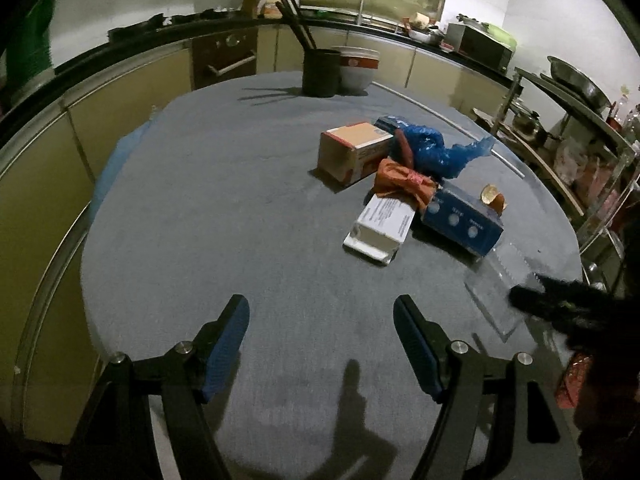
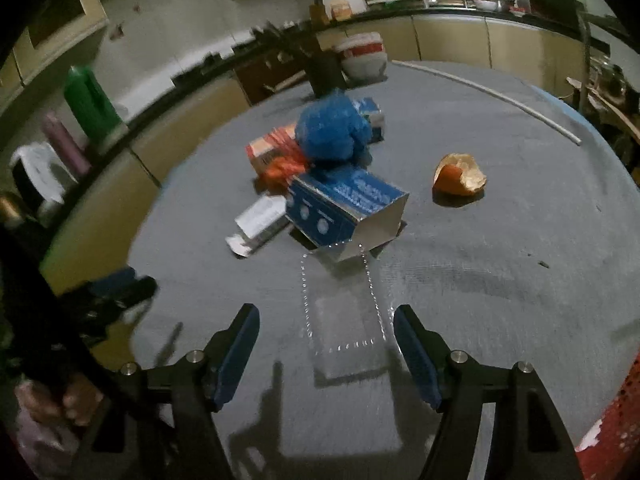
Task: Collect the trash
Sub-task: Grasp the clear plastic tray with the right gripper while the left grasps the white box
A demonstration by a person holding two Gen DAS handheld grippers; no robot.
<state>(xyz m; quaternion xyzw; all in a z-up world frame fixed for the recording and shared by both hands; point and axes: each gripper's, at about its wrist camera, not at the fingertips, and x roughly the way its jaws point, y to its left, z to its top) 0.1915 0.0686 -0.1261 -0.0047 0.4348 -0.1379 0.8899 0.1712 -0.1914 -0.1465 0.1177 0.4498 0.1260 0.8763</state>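
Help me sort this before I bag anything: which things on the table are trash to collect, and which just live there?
Trash:
blue bag
blue box
orange-white box
white box
orange wrapper
peel
clear tray

Not trash, by the look of it:
dark cup holding sticks
bowl
white rod
grey cloth

Both grippers, left and right, are open and empty.

The left gripper (image 1: 321, 344) hovers over the grey table (image 1: 224, 208) with its 2 blue-padded fingers (image 1: 224, 344) spread wide and nothing between them. Beyond it lies a trash pile: an orange-and-tan carton (image 1: 352, 151), a crumpled blue plastic bag (image 1: 432, 148) touching the carton's right side, an orange wrapper (image 1: 404, 182) just in front of the bag, a white box (image 1: 380, 228) and a blue box (image 1: 462, 222) nearer still. An orange peel (image 1: 494, 196) sits behind the blue box. A dark utensil pot (image 1: 321, 73) stands far behind the carton.
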